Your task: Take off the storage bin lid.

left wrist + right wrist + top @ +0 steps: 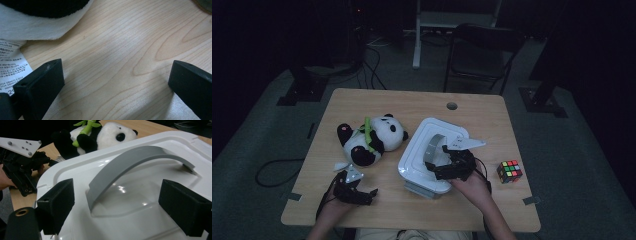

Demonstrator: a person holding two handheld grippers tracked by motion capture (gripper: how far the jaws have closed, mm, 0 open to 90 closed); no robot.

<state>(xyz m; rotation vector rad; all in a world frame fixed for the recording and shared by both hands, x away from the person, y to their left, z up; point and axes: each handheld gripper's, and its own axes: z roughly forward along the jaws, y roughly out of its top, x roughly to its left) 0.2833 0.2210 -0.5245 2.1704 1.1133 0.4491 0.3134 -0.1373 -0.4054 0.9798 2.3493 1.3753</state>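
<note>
Right gripper view looks along the right tongs, spread wide to either side of the grey arched handle on the white box lid, the jaws hovering over the lid without gripping, which I judge is a line-up for grasping that handle. The box sits right of centre on the counter, with the panda toy lying just to its left and a colour cube off to the right near the edge. The left tongs are also wide open, holding nothing, low over bare wood beside the panda's printed tag, likely waiting.
</note>
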